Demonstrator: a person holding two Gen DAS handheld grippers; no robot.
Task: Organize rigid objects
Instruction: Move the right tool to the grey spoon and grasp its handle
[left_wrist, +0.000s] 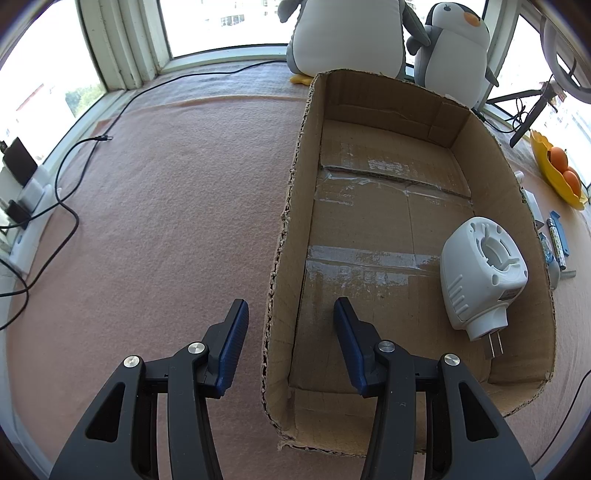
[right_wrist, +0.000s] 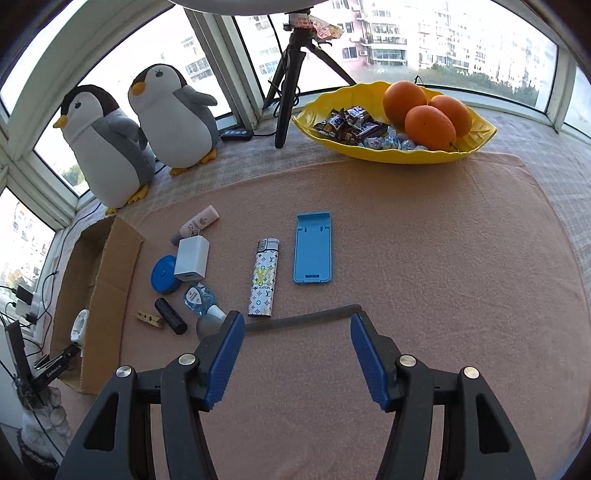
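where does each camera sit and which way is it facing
Left wrist: on the left tongs, angled down at the cardboard box holding a white plug-in device; both fingers straddle the box wall.
Right wrist: on the right tongs, angled down at a lighter and metal file; both fingers show.
Shared: box, device, penguin toys, yellow bowl.

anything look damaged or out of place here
The cardboard box has ragged, torn top edges and old tape strips on its floor. A white plug-in device lies tipped on its side inside. Nothing looks spilled.
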